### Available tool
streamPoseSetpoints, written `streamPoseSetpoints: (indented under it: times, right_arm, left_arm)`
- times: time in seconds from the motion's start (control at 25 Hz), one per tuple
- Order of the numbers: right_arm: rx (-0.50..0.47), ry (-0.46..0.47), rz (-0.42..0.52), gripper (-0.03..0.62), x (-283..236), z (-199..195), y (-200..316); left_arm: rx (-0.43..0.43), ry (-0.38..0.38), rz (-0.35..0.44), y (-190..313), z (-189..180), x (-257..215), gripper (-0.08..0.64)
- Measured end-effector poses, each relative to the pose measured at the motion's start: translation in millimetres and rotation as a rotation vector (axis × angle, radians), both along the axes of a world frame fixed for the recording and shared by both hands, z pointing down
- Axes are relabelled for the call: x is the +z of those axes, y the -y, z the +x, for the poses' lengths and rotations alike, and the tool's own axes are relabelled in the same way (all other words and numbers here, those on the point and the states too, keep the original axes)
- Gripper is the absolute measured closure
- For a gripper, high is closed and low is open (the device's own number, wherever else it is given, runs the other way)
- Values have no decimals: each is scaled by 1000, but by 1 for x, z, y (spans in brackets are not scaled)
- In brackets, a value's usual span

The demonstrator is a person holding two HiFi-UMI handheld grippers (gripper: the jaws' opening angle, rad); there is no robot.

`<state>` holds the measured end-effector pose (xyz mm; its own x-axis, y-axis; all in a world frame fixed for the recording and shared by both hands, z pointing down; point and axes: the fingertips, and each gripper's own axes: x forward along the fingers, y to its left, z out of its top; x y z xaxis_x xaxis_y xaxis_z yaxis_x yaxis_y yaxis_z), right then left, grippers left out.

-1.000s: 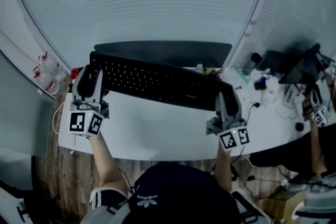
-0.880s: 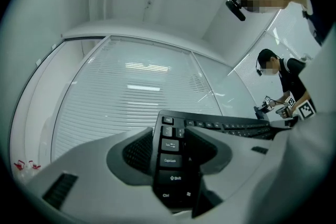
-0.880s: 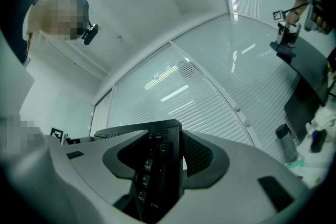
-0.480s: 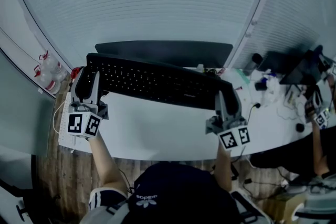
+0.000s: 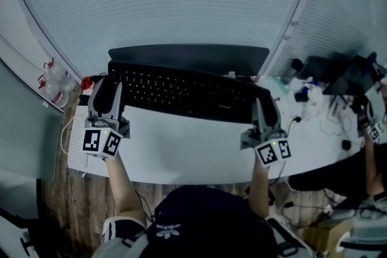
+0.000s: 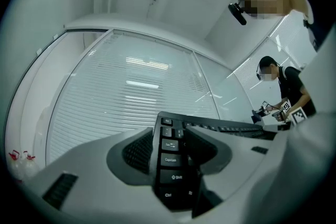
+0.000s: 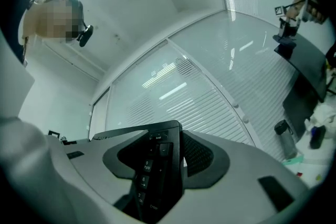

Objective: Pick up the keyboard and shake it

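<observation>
Black keyboard (image 5: 187, 93) spans between your two grippers over the white desk (image 5: 181, 154), with your left gripper (image 5: 107, 93) clamped tight on the end that carries the Shift and Ctrl keys and your right gripper (image 5: 264, 109) clamped just as tight on the number-pad end. Its far long edge lies just beside the lower edge of the dark monitor (image 5: 188, 58), while its near long edge faces a bare stretch of desk on your side. Small clutter (image 5: 305, 93) sits near your right gripper, further right.
</observation>
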<state>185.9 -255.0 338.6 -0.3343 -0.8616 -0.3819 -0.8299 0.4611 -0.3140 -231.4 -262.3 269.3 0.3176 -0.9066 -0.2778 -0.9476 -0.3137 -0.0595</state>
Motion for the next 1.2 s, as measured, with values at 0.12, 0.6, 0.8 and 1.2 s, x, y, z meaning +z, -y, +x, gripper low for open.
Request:
streamPoseSetpoints:
  times: [0.12,0.6,0.8,1.2]
  right_arm:
    - [15,-23,-3,403,1,0,-6]
    - [20,-43,-9,403,-5,-2,-6]
    - [30,-23,-38,403,3,-3,-1]
    - [46,-39,-11,403,-6,1,-7]
  left_arm:
    - [0,0,-11,5,-3,3,367]
    - [22,-19,-7,8,-3,2,367]
    - [40,8,-31,14,-5,14,374]
    - [62,-24,-33,12,-2,11,374]
